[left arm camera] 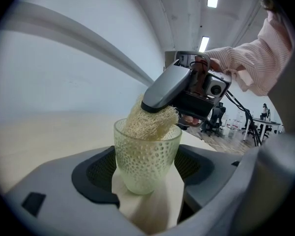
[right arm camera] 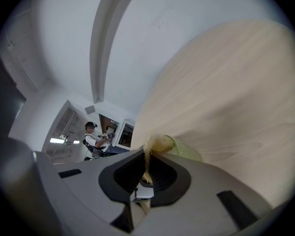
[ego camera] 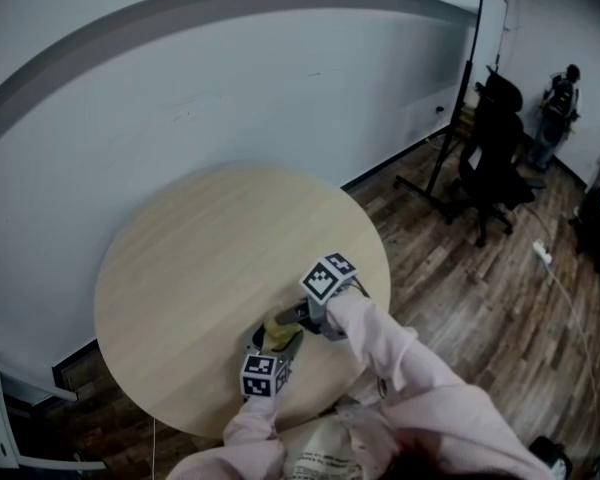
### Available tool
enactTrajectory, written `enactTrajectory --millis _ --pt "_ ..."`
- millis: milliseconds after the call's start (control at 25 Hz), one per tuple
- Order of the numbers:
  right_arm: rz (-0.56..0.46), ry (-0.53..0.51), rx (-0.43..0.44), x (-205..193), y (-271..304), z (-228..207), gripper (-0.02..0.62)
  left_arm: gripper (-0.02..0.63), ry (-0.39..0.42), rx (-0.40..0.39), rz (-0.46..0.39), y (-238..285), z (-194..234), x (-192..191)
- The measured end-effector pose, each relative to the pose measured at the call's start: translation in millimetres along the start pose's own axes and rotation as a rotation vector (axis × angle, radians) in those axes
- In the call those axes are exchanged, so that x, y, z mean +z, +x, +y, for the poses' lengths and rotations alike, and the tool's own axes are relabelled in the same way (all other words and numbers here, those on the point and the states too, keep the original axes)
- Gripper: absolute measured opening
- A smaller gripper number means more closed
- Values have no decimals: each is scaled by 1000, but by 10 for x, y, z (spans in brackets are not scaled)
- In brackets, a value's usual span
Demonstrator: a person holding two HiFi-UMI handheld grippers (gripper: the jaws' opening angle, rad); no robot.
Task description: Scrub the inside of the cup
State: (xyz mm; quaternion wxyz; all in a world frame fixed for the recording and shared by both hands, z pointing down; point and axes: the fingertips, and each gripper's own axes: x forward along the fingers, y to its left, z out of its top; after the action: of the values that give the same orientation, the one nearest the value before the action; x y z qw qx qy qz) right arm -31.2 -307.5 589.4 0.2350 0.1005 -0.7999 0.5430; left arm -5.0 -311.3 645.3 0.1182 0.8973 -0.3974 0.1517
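A pale green dimpled glass cup [left arm camera: 146, 156] stands upright between the jaws of my left gripper [left arm camera: 146, 173], which is shut on it, just above the round wooden table [ego camera: 200, 258]. A straw-coloured loofah scrubber [left arm camera: 150, 121] sticks down into the cup's mouth. My right gripper [right arm camera: 146, 168] is shut on the loofah [right arm camera: 147, 156] and holds it from above. In the right gripper view the cup's rim [right arm camera: 184, 150] shows just past the jaws. In the head view both grippers meet near the table's front edge, the left gripper [ego camera: 280, 353] below the right gripper [ego camera: 305, 318].
A grey wall rises behind the table. To the right on the wood floor stand a black office chair [ego camera: 495, 163], a black stand [ego camera: 450, 138] and a person [ego camera: 558, 103] far off.
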Motion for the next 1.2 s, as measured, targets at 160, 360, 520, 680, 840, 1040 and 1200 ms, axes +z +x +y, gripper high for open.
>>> enactTrajectory --millis 160,360,520,680,840,1040,1200 --pt "-31 14 27 12 -32 -3 28 370 8 -1 9 -2 15 -46" --pt "-70 36 55 11 -50 -5 28 380 16 -10 -7 -37 -15 -19" --pt "-103 52 75 23 -62 -12 28 383 21 -11 -7 -85 -17 -14" --pt "-135 66 97 27 -73 1 28 383 17 -5 -7 -175 -10 -27" --pt "-149 69 113 16 -107 -7 28 383 17 7 -14 -258 5 -33" --pt "-173 81 142 -17 -130 -7 28 382 9 21 -36 -411 11 -55" --pt "-200 62 166 5 -179 32 28 345 -2 41 -54 -510 48 -36"
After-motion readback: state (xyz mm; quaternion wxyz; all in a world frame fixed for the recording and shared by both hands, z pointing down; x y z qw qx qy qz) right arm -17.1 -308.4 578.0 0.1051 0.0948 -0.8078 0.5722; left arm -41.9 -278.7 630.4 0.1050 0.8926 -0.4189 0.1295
